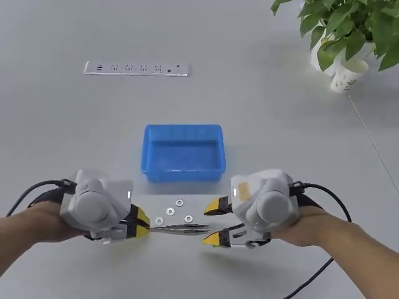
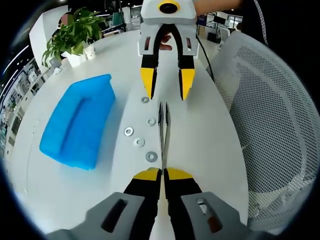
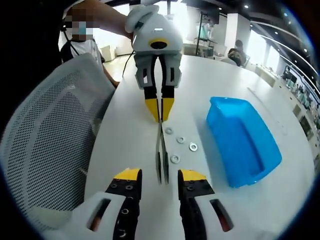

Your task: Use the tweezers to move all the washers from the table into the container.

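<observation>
so, tweezers (image 1: 181, 228) pinched in left hand-held gripper (image 1: 143, 223)

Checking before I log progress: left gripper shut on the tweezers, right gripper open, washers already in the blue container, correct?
Not quite: the head view shows the washers on the table, outside the blue container. The left gripper is shut on the tweezers; the right gripper is open.
</observation>
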Demonstrator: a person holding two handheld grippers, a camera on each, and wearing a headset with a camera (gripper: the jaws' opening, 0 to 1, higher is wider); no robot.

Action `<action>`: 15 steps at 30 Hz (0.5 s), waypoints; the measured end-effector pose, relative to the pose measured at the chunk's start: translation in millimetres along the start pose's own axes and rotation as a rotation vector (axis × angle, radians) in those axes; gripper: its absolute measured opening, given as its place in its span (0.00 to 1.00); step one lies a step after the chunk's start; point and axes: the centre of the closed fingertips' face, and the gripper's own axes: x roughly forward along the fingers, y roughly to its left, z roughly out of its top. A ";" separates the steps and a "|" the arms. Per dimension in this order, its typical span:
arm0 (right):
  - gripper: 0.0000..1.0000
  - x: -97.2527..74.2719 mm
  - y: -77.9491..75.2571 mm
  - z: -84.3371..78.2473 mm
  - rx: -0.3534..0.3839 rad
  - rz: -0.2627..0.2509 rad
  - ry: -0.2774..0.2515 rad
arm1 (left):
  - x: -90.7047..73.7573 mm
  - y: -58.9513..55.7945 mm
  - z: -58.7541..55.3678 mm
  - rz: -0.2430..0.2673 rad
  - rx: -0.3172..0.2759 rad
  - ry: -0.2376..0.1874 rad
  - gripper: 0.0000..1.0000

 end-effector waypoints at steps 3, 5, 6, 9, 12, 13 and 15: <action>0.29 2.7 1.2 1.0 0.002 0.007 -0.001 | 0.8 -1.0 -1.7 -0.007 0.007 0.008 0.07; 0.29 4.1 1.5 1.3 0.003 0.009 -0.002 | 1.2 -1.3 -1.7 -0.010 0.009 0.006 0.07; 0.28 5.3 1.3 1.2 0.006 0.010 -0.002 | 1.1 -1.3 -1.8 -0.011 0.007 0.006 0.06; 0.28 8.6 0.5 -0.5 0.003 0.013 0.007 | 1.2 -1.3 -1.1 -0.016 0.012 0.002 0.06; 0.26 11.3 -0.8 -0.1 0.003 0.016 0.009 | 1.2 -1.3 -1.1 -0.020 0.011 0.000 0.06; 0.26 13.0 -1.8 0.1 0.003 0.015 0.012 | 1.2 -1.2 -1.0 -0.020 0.007 0.000 0.06; 0.25 14.5 -1.4 1.3 0.006 0.023 0.011 | 1.2 -1.1 -1.0 -0.020 0.000 -0.001 0.06</action>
